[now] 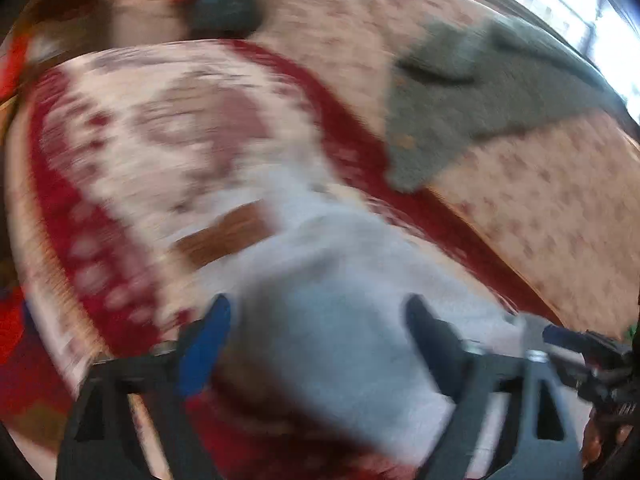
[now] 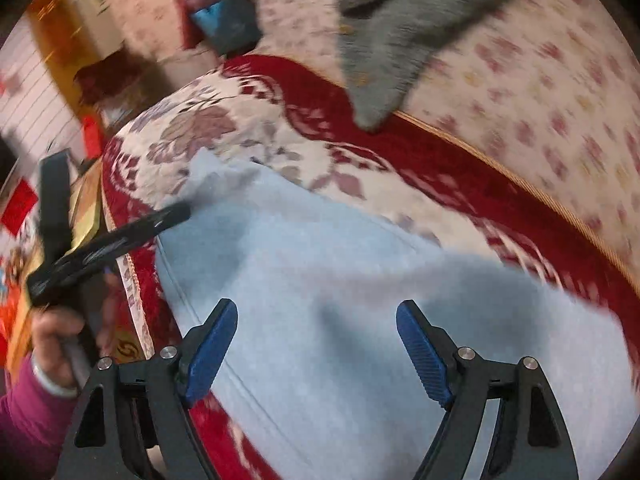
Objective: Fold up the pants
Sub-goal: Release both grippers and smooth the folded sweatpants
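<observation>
Pants (image 2: 340, 320), pale blue, lie spread on the red patterned cover (image 2: 440, 168); folding looks barely started; left tool (image 1: 320, 340) and right tool (image 2: 316, 344) both gape, empty.

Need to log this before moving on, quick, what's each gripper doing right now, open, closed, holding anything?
Left gripper: open, jaws wide over the light blue pants, gripping nothing.
Right gripper: open, jaws wide above the pants, gripping nothing.
</observation>
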{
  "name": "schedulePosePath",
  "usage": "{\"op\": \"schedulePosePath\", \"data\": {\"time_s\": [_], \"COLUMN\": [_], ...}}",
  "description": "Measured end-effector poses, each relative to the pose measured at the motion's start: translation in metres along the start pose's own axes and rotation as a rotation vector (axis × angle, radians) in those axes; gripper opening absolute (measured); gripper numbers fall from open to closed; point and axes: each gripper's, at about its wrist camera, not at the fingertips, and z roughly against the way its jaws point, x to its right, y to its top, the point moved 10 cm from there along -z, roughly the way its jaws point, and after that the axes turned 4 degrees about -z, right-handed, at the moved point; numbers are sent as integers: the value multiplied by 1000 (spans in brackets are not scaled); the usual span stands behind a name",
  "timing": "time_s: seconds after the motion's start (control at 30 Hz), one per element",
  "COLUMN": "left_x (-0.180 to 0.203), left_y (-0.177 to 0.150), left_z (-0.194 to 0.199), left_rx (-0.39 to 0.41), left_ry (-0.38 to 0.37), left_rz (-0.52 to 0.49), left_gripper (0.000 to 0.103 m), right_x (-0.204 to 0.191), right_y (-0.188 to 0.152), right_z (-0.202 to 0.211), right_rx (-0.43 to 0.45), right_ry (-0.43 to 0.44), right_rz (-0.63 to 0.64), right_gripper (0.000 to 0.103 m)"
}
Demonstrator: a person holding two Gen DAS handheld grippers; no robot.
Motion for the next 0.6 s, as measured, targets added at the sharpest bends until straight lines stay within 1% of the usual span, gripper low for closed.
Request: {"op": "schedulePosePath", "data": {"time_s": [0.07, 0.1, 0.13, 0.2, 0.23, 0.27, 0.33, 0.43, 0.5, 0.6], "left_x": [-22, -28, -35, -49, -54, -57, -61, -60, -57, -52], "left_y": [-4, -4, -4, -4, -5, -6, -10, -13, -11, -9], "left_z": [11, 12, 12, 7, 3, -1, -11, -17, -17, -18], "left_rx": [30, 34, 36, 32, 22, 4, -33, -61, -60, -57], "left_ry": [21, 19, 20, 58, 66, 61, 23, 3, -8, 20], "left_rz": [87, 109, 120, 123, 125, 136, 181, 194, 183, 143], "left_gripper": [96, 96, 96, 96, 96, 96, 96, 96, 96, 96], "right_x": [-10, -19, -24, -34, -39, -43, -53, -69, -78, -91], "right_y": [14, 24, 28, 42, 47, 51, 63, 78, 84, 94], "right_z": [-14, -28, -35, -59, -69, -76, -98, -120, -131, -139], "right_rx": [-15, -35, -46, -73, -82, -89, -105, -116, -135, -126], "right_ry": [24, 50, 59, 54, 52, 49, 30, 53, 57, 46], "right_rz": [22, 34, 40, 67, 86, 105, 169, 236, 278, 327], "right_gripper": [88, 88, 89, 89, 89, 89, 89, 89, 89, 89]}}
